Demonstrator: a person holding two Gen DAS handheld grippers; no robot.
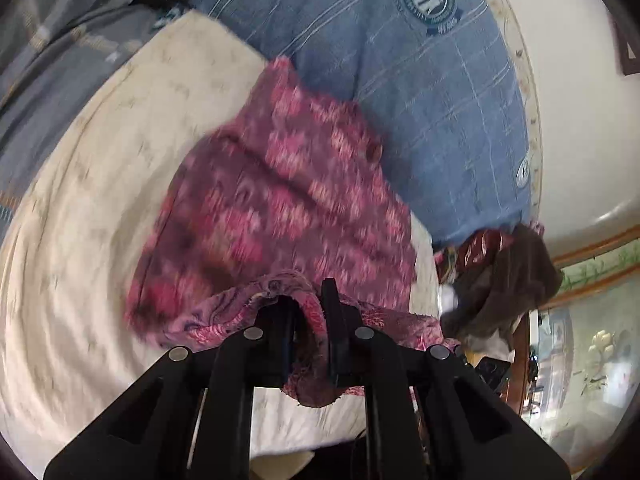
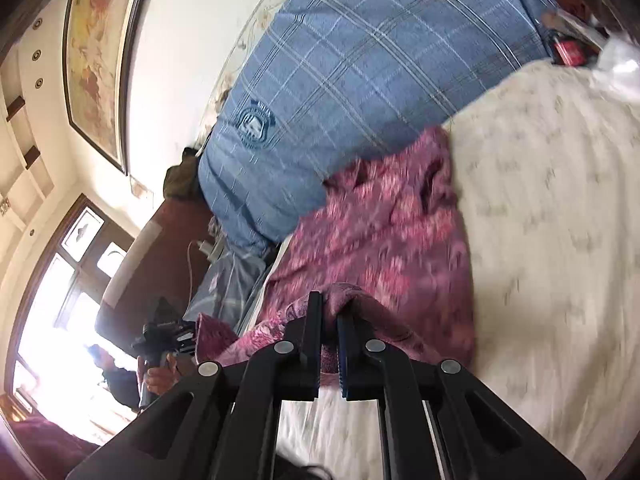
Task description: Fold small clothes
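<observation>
A pink and purple patterned cloth point(image 1: 280, 200) lies on a cream bed sheet point(image 1: 88, 220). Its long side runs from the near edge, where both grippers hold it, away to the far end, which touches a big blue checked quilt point(image 1: 420, 80). In the right wrist view the same cloth point(image 2: 384, 232) stretches up from the gripper toward the quilt point(image 2: 340, 80), with the sheet point(image 2: 560, 240) on its right. The cloth looks blurry.

The left gripper point(image 1: 308, 312) points forward over the bed. Its two black fingers are pinched on the near hem of the cloth, which bunches up between them and hangs over them.

The right gripper point(image 2: 329, 320) also points forward, tilted to one side. Its jaws are almost together, squeezing a fold of the near hem.

The right wrist view also shows the left gripper point(image 2: 168, 332) at the left, held by a hand point(image 2: 160, 376), and the cloth edge reaches to it.

A pile of brown and red clothes point(image 1: 500, 280) sits at the right end of the quilt.
</observation>
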